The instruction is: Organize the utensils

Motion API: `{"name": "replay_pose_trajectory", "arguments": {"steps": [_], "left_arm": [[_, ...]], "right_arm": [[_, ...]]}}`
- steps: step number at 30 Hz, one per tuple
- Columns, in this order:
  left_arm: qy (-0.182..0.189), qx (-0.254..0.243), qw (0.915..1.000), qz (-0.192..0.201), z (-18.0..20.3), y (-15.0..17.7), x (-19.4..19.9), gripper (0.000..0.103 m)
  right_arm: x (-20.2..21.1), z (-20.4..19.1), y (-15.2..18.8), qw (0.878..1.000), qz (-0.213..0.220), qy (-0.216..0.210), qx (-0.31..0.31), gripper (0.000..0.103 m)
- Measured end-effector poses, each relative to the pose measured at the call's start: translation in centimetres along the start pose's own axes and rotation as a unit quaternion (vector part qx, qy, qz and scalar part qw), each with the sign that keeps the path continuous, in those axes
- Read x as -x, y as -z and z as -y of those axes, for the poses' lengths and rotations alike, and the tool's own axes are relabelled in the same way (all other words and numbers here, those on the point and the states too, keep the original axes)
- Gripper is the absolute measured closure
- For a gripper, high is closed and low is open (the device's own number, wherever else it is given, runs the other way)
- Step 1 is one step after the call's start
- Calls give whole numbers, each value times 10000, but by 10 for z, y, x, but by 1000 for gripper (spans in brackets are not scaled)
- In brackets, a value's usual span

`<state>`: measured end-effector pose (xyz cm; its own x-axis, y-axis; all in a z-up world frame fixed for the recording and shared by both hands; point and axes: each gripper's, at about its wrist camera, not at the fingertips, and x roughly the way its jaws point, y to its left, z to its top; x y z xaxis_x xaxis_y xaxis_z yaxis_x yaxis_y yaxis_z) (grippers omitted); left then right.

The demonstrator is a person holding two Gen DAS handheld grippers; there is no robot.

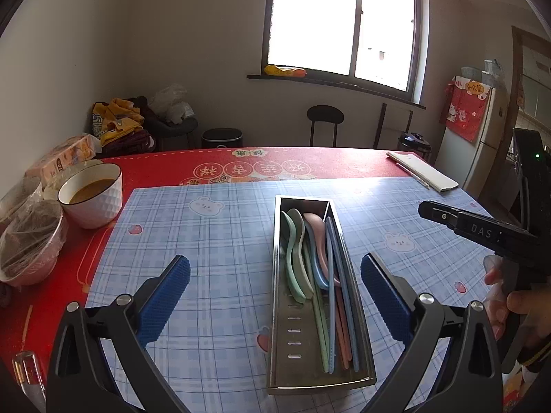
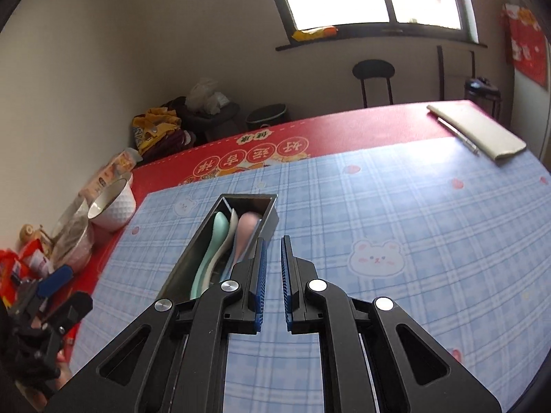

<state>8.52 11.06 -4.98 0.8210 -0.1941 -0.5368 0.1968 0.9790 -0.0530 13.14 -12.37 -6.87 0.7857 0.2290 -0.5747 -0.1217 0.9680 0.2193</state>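
A long steel utensil tray (image 1: pixel 296 327) lies on the blue plaid mat (image 1: pixel 213 241). It holds pastel spoons (image 1: pixel 303 251) and chopsticks (image 1: pixel 339 309) in green, blue and pink. My left gripper (image 1: pixel 275 296) is open, above the near end of the tray, its blue pads (image 1: pixel 165 303) on either side, holding nothing. My right gripper (image 2: pixel 273 268) is nearly shut with a narrow gap and empty, just right of the tray (image 2: pixel 193 258); it also shows in the left wrist view (image 1: pixel 475 230). The spoons (image 2: pixel 224 237) show in the right wrist view.
A white bowl of brown liquid (image 1: pixel 91 196), wrapped bowls (image 1: pixel 31 241) and a tissue pack (image 1: pixel 62 161) stand at the left on the red tablecloth (image 1: pixel 172 165). A cream case with a pen (image 1: pixel 422 170) lies at the far right. Chairs and a bin stand beyond.
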Motion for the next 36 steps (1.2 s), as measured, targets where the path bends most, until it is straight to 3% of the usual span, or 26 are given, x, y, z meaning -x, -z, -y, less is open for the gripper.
{"name": "replay_pose_trajectory", "arguments": {"steps": [3, 5, 10, 12, 19, 26, 36], "left_arm": [[-42, -99, 9998, 164, 14, -5, 6, 6], [-4, -130, 9995, 280, 22, -8, 11, 6], [30, -153, 9983, 561, 44, -17, 23, 6], [-47, -209, 9976, 660, 53, -21, 29, 6], [-335, -526, 9923, 1071, 92, -24, 51, 6], [-556, -630, 9851, 1504, 114, -21, 72, 6], [-550, -710, 9833, 1583, 128, -20, 82, 6]], "right_arm": [[28, 8, -2, 9978, 468, 270, 387, 56], [47, 16, -2, 9953, 696, 406, 534, 52], [89, 41, 2, 9909, 1152, 540, 441, 23], [103, 50, 4, 9896, 1277, 556, 366, 16], [145, 67, 9, 9790, 1774, 935, 379, 15], [171, 73, 13, 9748, 2015, 924, 262, 15], [181, 76, 17, 9710, 2132, 1056, 216, 15]]}}
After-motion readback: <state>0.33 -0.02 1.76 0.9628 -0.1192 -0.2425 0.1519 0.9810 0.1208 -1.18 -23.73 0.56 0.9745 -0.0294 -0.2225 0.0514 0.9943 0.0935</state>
